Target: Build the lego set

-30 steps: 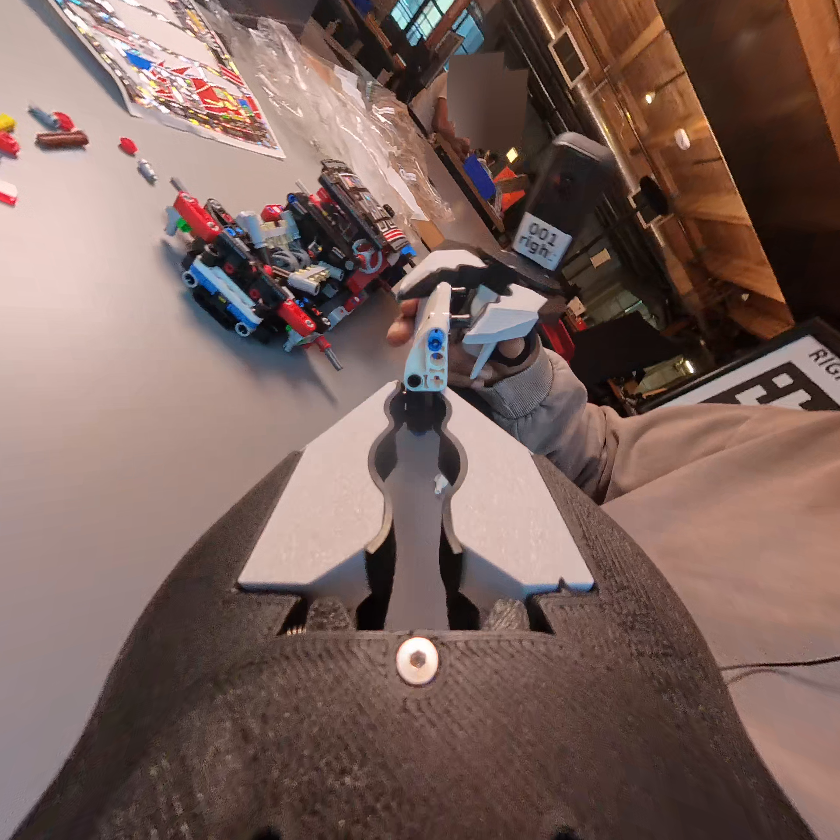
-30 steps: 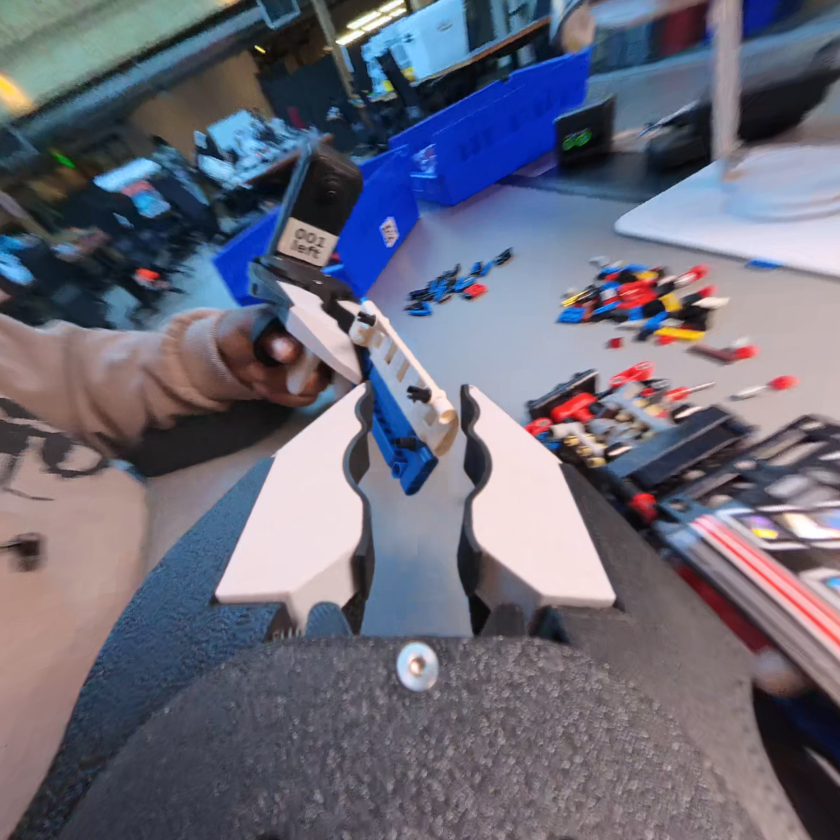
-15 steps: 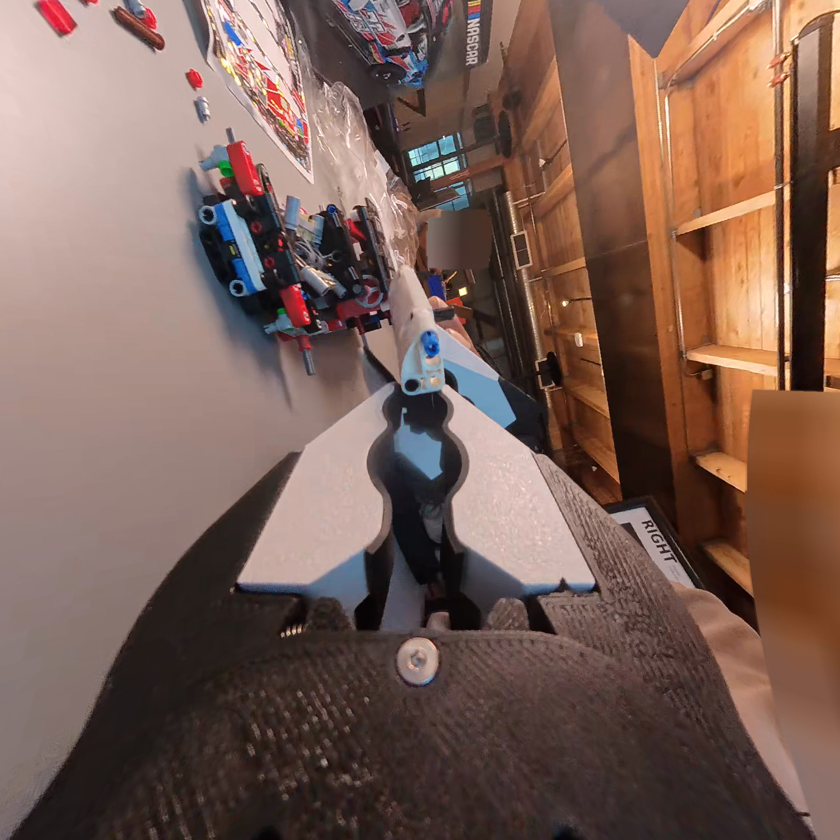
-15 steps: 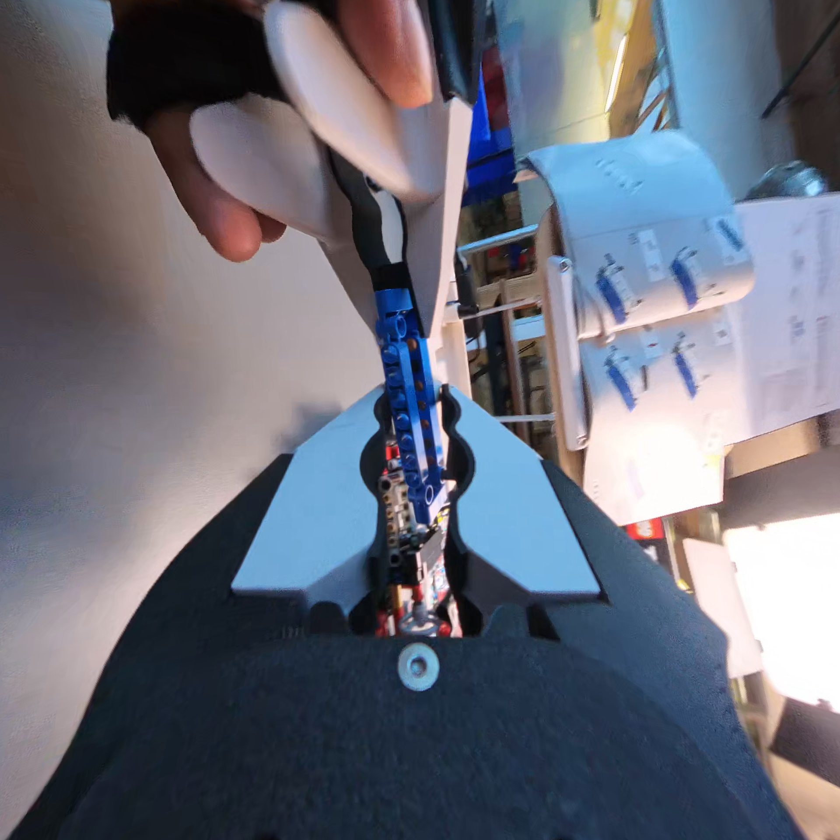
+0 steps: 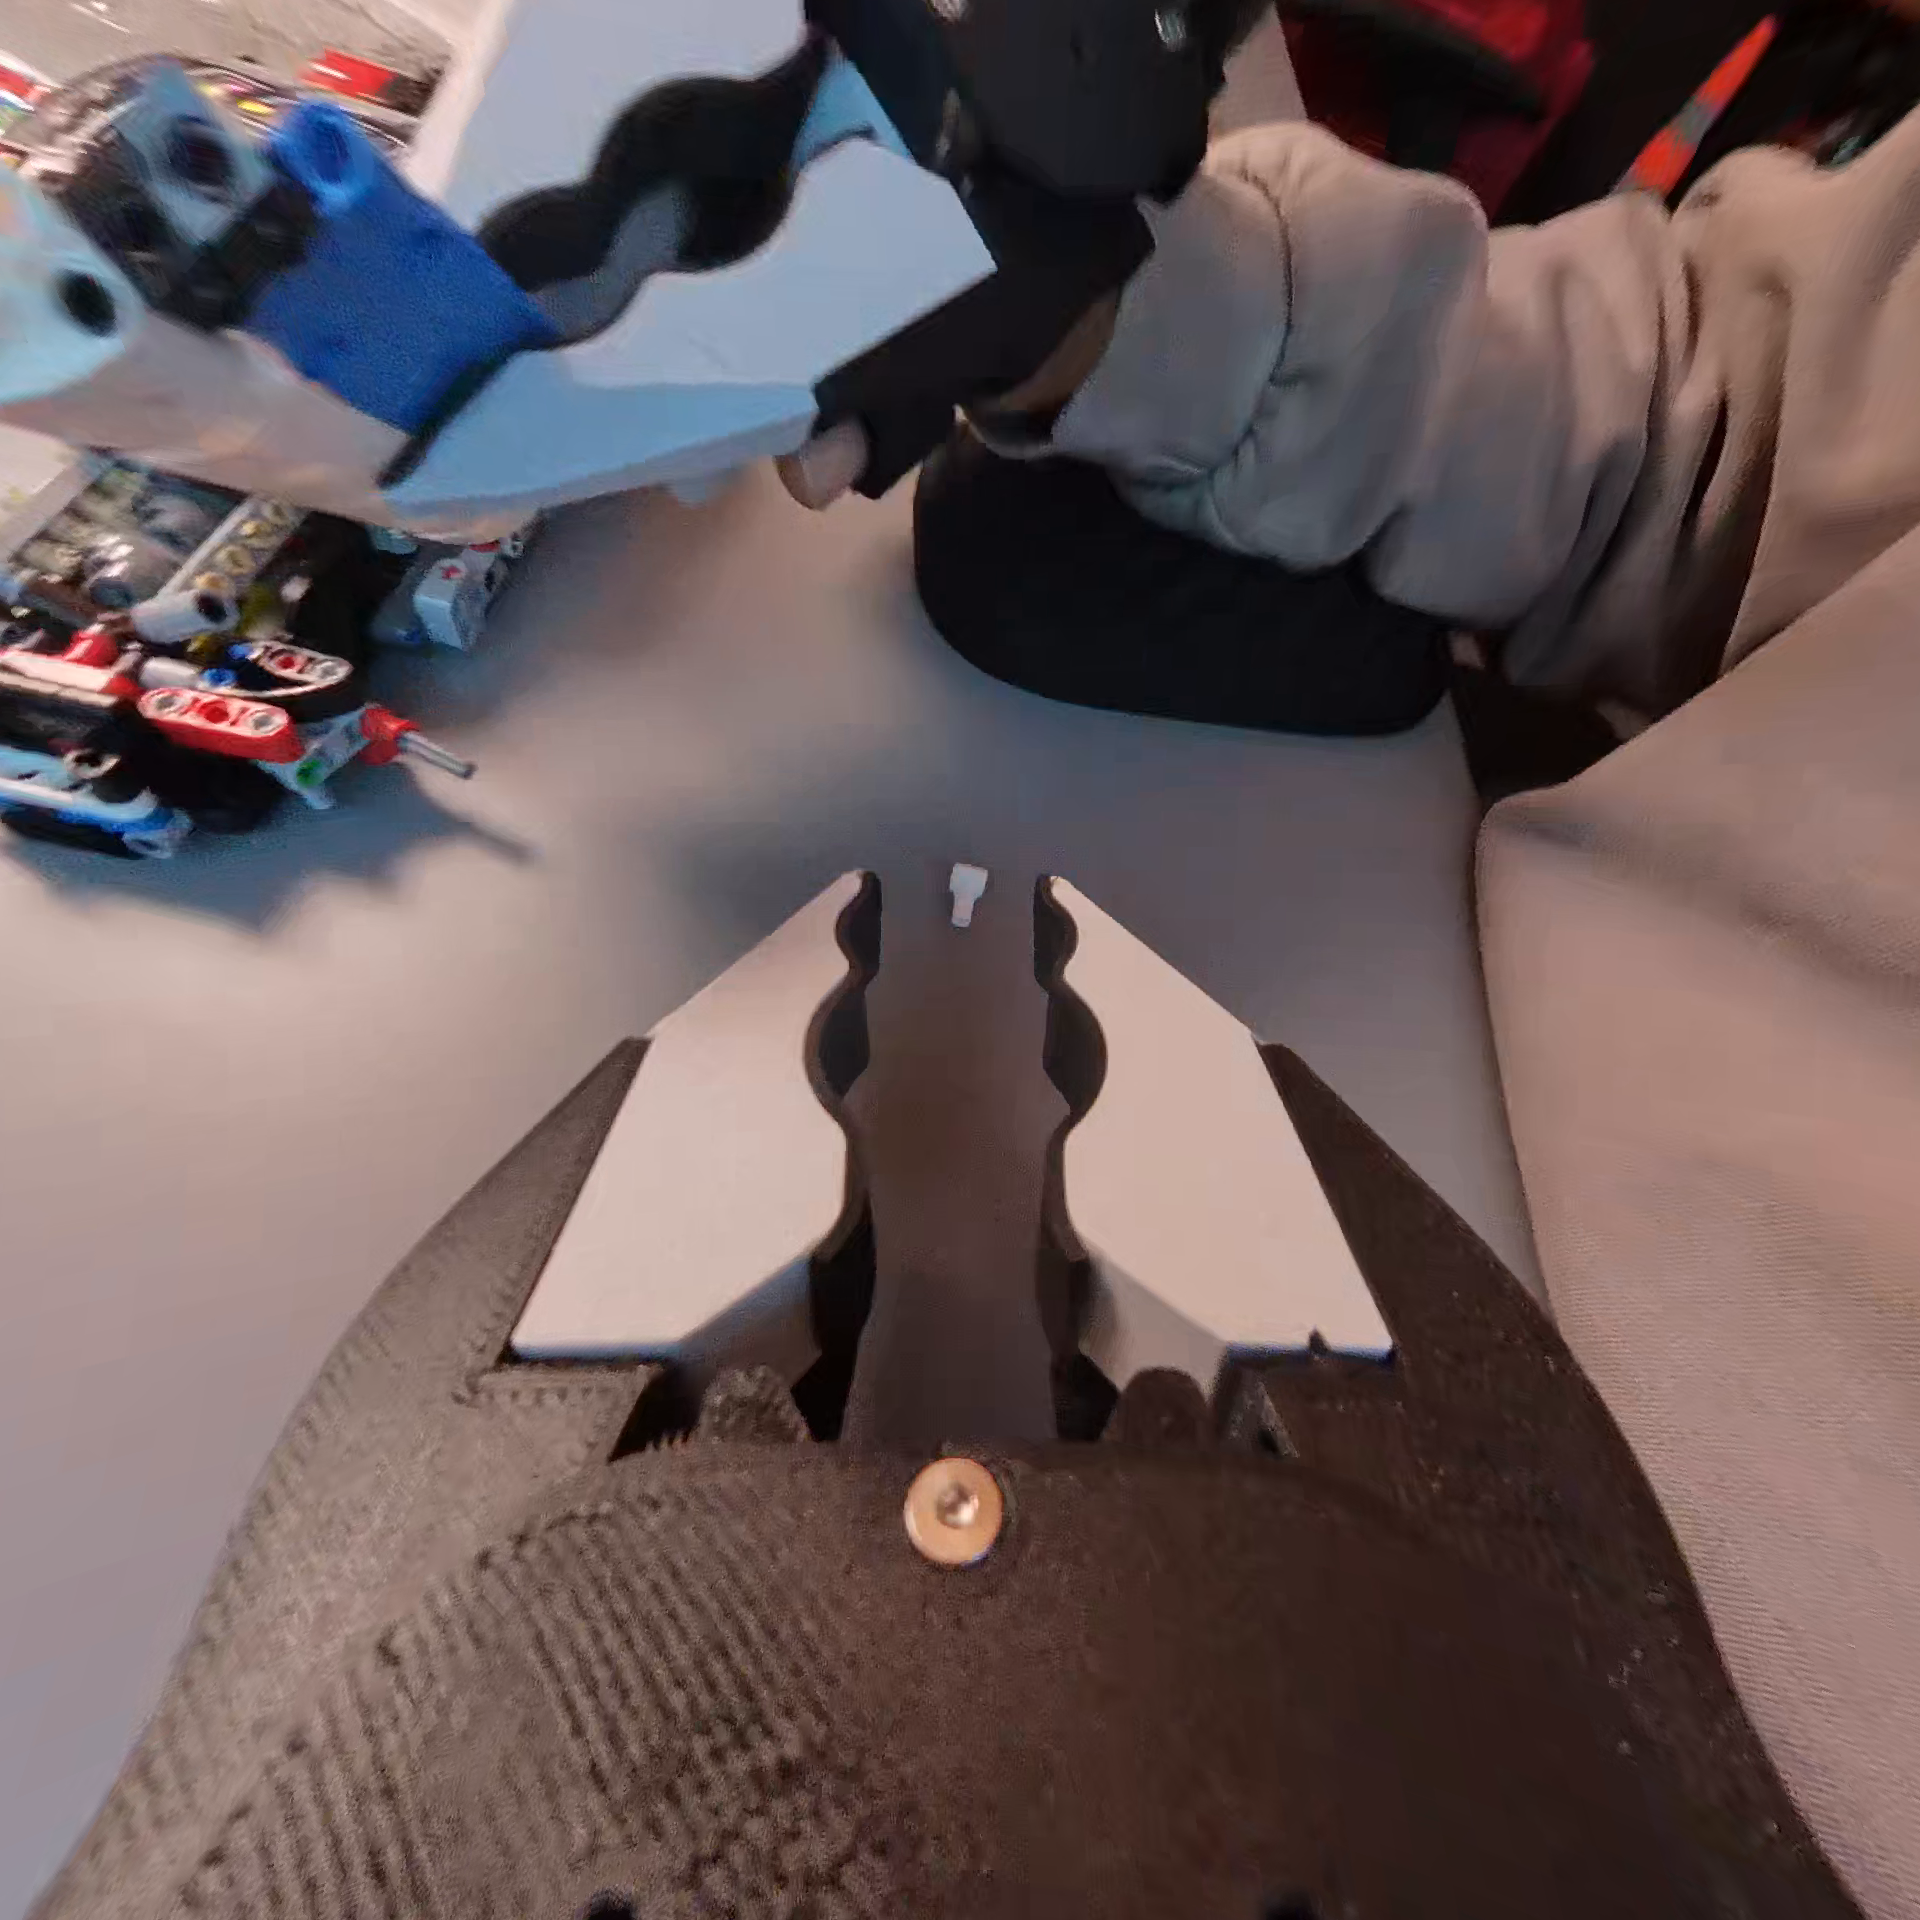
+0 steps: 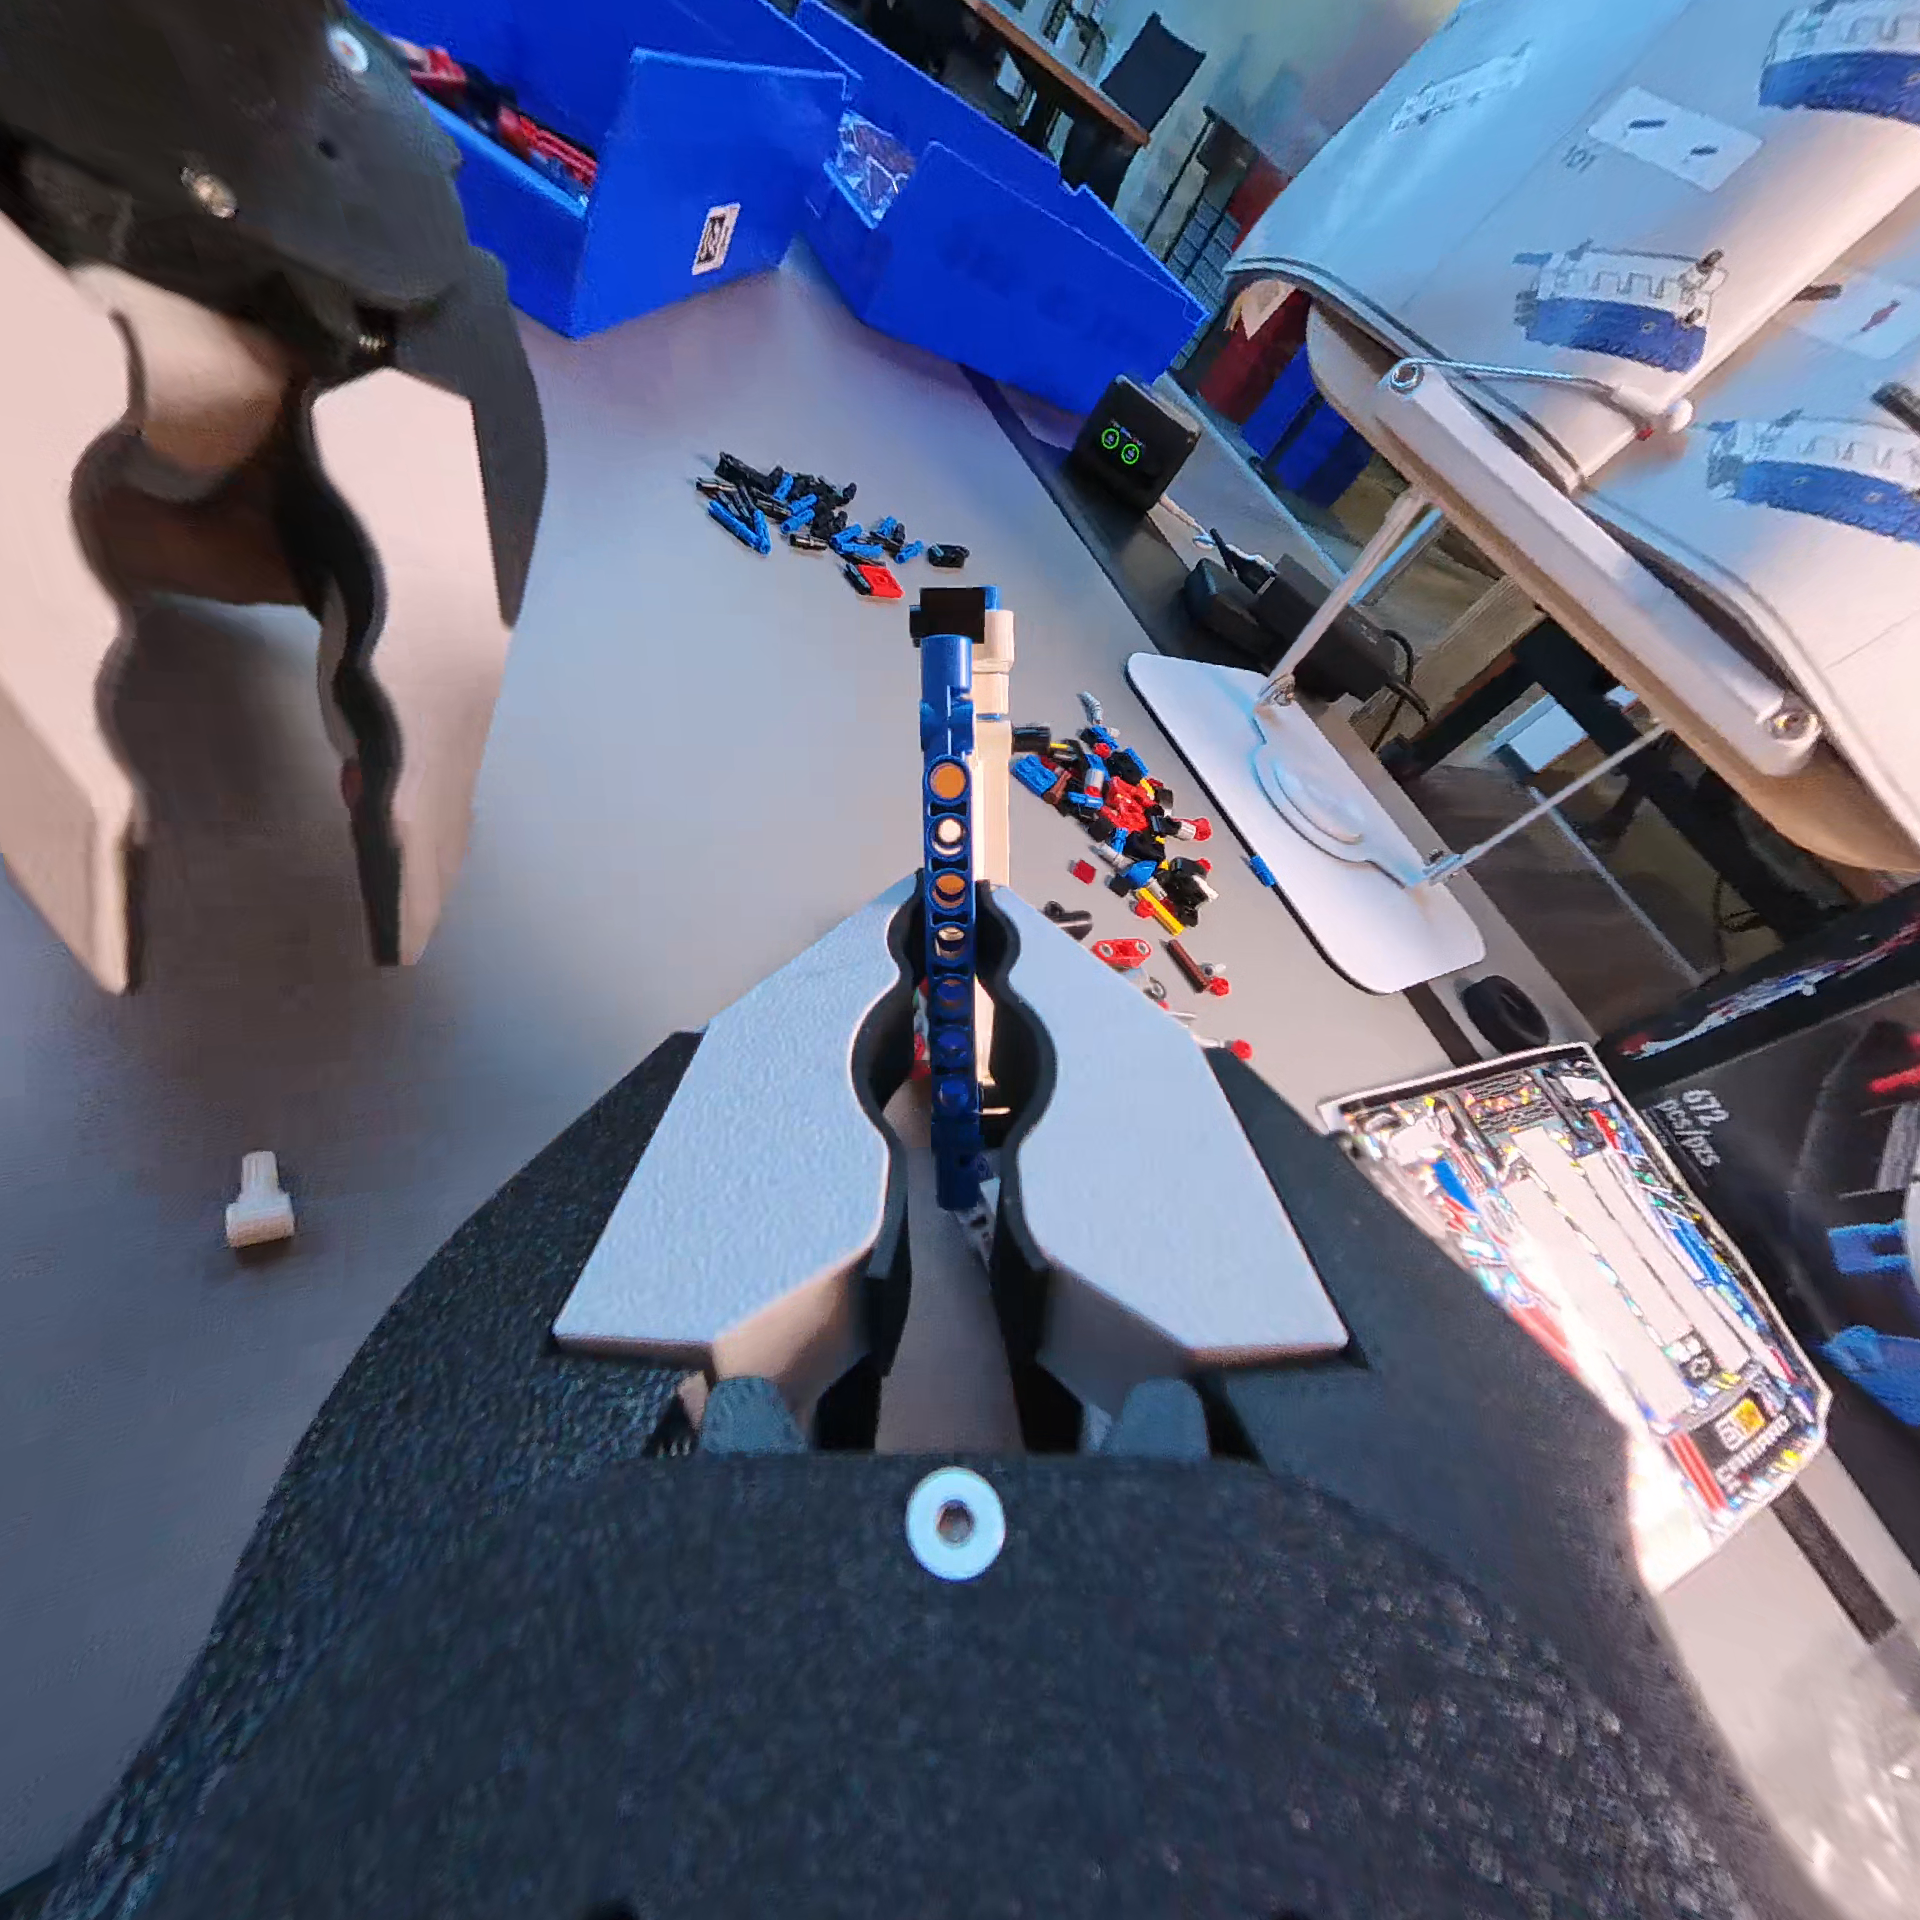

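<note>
The left hand-held gripper (image 5: 956,883) hangs low over the grey tabletop (image 5: 260,1091) with its jaws parted and nothing between them; a small white peg (image 5: 964,894) lies on the surface just ahead of the tips, in line with the gap. Bare tabletop surrounds the peg on all sides, giving clear room to either flank. To the left of that gripper sits the partly built lego model (image 5: 156,717), red, black and blue, well apart from the peg. The tabletop's near edge runs along the right, where the person's beige-clad lap and grey sleeve (image 5: 1299,343) close off the space. The right hand-held gripper (image 6: 954,899) is raised above the tabletop and is clamped on a blue and white beam assembly (image 6: 951,748), which stands nearly upright out of the jaws, a black piece at its top. Seen from the left wrist view, this gripper sits high at upper left, tilted, the person's hand (image 5: 831,473) on its handle. Beyond it lie a loose pile of blue and black pieces (image 6: 810,514) and a mixed pile of red, blue and yellow pieces (image 6: 1127,821). Blue bins (image 6: 727,208) line the far edge; an instruction booklet on a stand (image 6: 1621,312) and a sticker sheet (image 6: 1579,1278) occupy the right side.
</note>
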A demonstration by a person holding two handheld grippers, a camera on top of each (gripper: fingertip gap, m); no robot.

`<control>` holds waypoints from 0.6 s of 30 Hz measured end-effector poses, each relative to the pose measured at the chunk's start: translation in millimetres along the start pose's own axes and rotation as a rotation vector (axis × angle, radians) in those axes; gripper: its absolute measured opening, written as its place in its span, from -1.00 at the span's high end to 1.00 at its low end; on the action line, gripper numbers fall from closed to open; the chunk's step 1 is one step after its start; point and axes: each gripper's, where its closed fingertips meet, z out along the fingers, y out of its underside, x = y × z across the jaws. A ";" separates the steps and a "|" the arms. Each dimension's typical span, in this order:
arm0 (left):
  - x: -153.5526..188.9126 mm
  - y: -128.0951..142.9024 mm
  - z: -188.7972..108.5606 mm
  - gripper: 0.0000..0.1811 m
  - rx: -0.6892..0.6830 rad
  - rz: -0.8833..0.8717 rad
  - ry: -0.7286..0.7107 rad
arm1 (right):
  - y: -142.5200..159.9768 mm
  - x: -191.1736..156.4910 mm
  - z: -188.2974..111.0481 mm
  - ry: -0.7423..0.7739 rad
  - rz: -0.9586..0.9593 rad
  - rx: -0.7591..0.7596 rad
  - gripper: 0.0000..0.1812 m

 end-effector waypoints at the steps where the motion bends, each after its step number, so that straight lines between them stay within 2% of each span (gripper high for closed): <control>1: 3.5 3.5 6.9 0.71 -0.031 0.053 0.005 | 1.9 1.0 -1.3 0.000 0.012 0.002 0.95; 4: 4.3 13.8 19.9 0.73 -0.117 0.165 -0.018 | 8.8 -0.1 -4.7 -0.019 0.051 0.006 0.95; 12: 1.0 19.1 45.4 0.77 -0.283 0.238 -0.020 | 6.6 9.4 -11.1 -0.005 0.123 0.036 0.94; 14: 1.7 19.8 45.9 0.91 -0.326 0.274 -0.009 | 7.0 9.5 -11.9 -0.003 0.123 0.034 0.94; 18: -4.7 24.9 32.4 0.92 -0.370 0.323 -0.007 | 5.7 9.2 -13.7 -0.003 0.123 0.038 0.94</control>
